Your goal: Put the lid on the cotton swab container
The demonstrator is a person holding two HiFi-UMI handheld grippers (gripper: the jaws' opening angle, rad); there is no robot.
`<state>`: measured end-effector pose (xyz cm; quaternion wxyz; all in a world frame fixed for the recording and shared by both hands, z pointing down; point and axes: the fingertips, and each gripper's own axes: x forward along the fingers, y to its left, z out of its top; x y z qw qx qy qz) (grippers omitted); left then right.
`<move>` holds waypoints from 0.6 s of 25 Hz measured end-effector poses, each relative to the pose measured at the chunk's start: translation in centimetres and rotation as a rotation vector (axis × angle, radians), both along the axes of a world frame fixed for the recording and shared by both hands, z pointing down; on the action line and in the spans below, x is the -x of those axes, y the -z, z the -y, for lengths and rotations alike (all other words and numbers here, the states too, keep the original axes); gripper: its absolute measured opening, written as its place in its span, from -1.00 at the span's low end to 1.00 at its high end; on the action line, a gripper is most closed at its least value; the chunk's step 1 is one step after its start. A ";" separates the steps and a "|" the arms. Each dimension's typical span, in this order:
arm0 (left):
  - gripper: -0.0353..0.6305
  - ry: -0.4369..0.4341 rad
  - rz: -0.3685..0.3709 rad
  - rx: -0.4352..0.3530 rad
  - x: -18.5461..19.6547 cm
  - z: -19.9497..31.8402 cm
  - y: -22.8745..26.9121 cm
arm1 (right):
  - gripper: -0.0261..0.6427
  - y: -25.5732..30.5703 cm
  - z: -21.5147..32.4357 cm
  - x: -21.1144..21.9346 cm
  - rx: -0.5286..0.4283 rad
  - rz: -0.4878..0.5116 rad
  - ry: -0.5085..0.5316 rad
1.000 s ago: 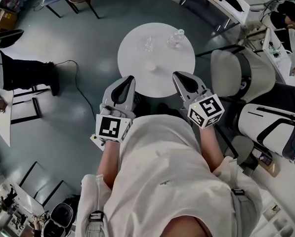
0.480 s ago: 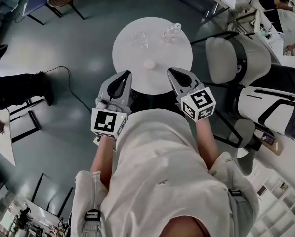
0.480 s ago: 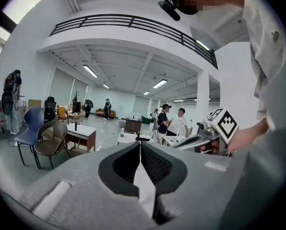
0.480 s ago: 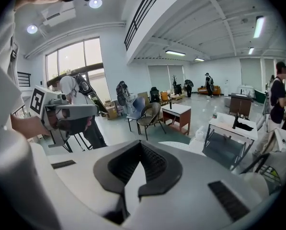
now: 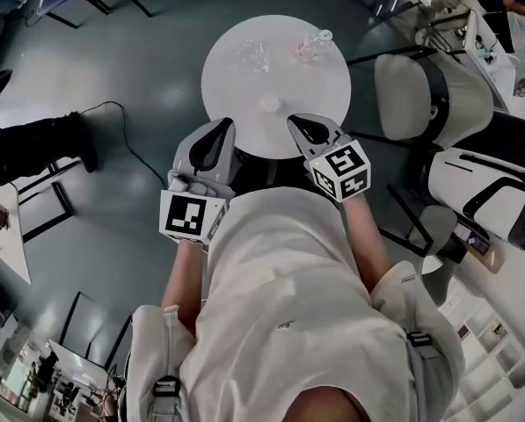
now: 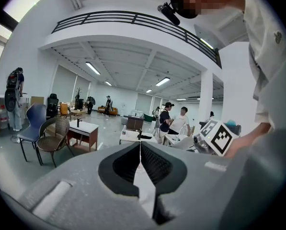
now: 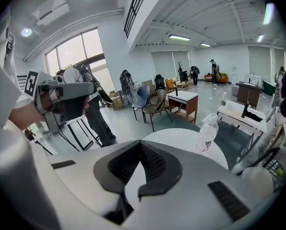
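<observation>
On the round white table [image 5: 236, 90] a small pale round lid [image 5: 270, 104] lies near the front edge. Farther back stands a clear container [image 5: 251, 55], too small to make out its contents. My left gripper [image 5: 218, 130] is held just short of the table's near edge, its jaws closed together with nothing between them. My right gripper [image 5: 299, 122] reaches the table's front rim, a little right of the lid, also shut and empty. In the left gripper view the left gripper [image 6: 140, 146] points out across the room. The right gripper [image 7: 142, 145] faces the table [image 7: 176, 139].
A clear spray bottle [image 5: 311, 44] stands at the table's back right and shows as the bottle [image 7: 208, 132] in the right gripper view. A white chair [image 5: 425, 90] sits right of the table. A cable [image 5: 130, 139] crosses the grey floor on the left. People stand far off in the room.
The right gripper has moved forward and left, up to the table's front edge near the lid. The left gripper has hardly shifted. Both remain shut.
</observation>
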<state>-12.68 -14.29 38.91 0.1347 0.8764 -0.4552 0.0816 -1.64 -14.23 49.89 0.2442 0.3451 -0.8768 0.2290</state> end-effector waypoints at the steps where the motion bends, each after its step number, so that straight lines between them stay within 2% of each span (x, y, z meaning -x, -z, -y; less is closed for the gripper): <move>1: -0.86 0.005 0.001 0.005 0.1 0.1 -0.1 | -0.90 -0.4 0.2 0.1 0.005 -0.006 0.008; 9: -0.86 0.026 0.017 0.037 0.4 0.1 -0.7 | -0.90 -4.4 1.6 0.8 0.058 -0.047 0.058; 15: -0.85 0.027 0.043 0.067 0.4 -0.3 -1.7 | -0.90 -8.7 1.7 1.3 0.145 -0.099 0.117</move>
